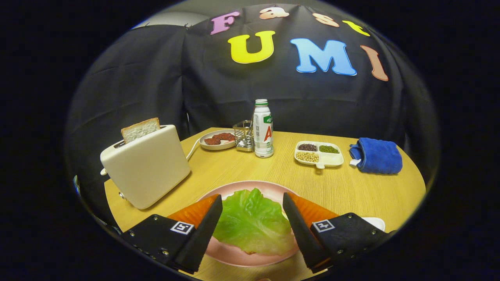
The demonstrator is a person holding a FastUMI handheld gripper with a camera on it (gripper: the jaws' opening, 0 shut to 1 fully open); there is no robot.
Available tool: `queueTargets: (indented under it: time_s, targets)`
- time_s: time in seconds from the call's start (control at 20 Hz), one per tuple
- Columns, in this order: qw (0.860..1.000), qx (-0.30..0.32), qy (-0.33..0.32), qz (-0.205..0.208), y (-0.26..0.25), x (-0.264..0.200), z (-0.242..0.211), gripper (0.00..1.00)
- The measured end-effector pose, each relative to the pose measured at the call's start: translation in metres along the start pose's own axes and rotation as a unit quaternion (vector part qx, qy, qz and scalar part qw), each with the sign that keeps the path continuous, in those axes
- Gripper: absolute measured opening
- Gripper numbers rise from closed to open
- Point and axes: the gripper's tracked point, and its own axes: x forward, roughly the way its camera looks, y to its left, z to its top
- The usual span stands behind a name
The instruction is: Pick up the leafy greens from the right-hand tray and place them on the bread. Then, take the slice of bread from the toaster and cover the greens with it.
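Gripper [252, 205] held low over the near part of a round wooden table [351, 187], pointing forward and a little downward. Fingers [203, 230] spread wide apart, gripping nothing. Between them, a green lettuce leaf [252, 222] lying flat on a pink plate [234, 253]; cannot tell whether bread is under the leaf, because the leaf covers that place. Both fingertips close to the leaf's sides, seemingly above it and not pressing on it. Orange parts of the gripper visible just behind the black fingers on each side.

Ahead and to the left of the fingers, a cream toaster [146, 168] standing on the table, with a slice of bread [140, 128] sticking up out of its slot. Well beyond the fingers, in a row at the far side of the table: a small plate with red-brown pieces [216, 139], a small metal rack [244, 135], and a white bottle with green cap [263, 128] just beside the rack. Further right, a white divided dish [319, 154] with dark, green and pale grains in separate compartments, then a folded blue cloth [377, 156].
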Motion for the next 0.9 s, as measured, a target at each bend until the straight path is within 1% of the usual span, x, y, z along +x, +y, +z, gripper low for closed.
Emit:
queueTargets:
  time_s: [0.25, 0.35, 0.7, 0.9]
  targets:
    - [0.998, 0.011, -0.055, 0.0, 0.023, -0.013, 0.032, 0.95]
    - [0.997, 0.017, -0.075, 0.008, 0.04, -0.017, 0.043, 0.95]
    - [0.988, 0.039, -0.134, 0.058, 0.121, -0.025, 0.077, 0.94]
    - [0.984, 0.053, -0.145, 0.083, 0.158, -0.016, 0.085, 0.94]
